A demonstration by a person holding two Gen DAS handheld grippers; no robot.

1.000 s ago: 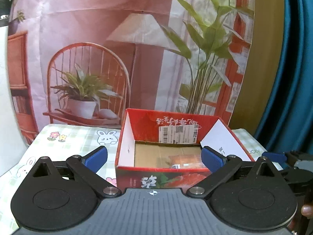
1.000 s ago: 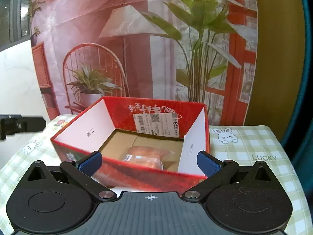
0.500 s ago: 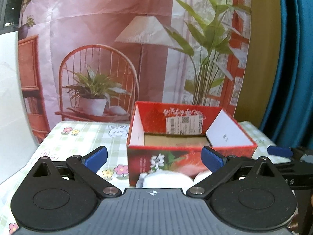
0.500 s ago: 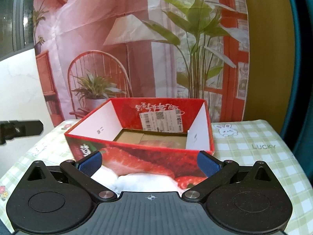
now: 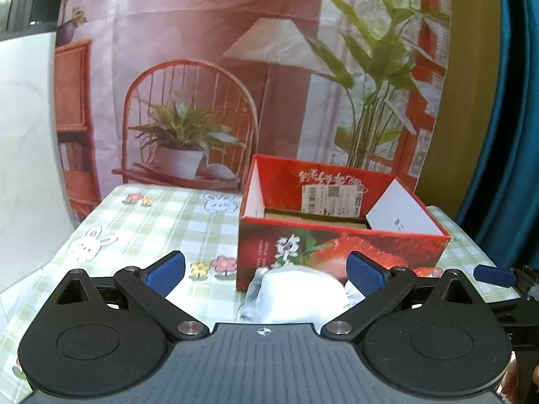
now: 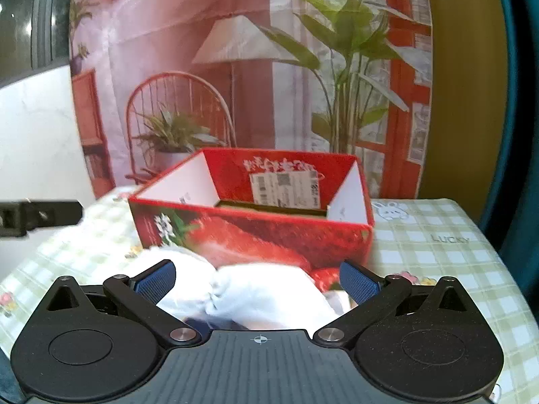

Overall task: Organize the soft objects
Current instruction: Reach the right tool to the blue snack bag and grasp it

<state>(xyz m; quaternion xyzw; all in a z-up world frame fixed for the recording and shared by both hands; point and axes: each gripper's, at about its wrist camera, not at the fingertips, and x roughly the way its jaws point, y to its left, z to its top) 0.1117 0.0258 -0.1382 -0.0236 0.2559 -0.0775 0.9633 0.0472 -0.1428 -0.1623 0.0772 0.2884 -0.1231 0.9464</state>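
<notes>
Between both grippers' wide-open jaws, white soft bundle (image 6: 266, 289) lies touching red box (image 6: 256, 232) front.

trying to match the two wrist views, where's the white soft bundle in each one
Left wrist: the white soft bundle is low centre, against the red box front, between the open left hand-held gripper fingers.
Right wrist: the bundle is low centre, between the open right hand-held gripper fingers.
Shared landmark: the shipping label inside the box's back wall.

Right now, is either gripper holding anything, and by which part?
Nothing is held. The left gripper and right gripper are both open, with the white soft bundle lying loose on the table between their fingers.
</notes>
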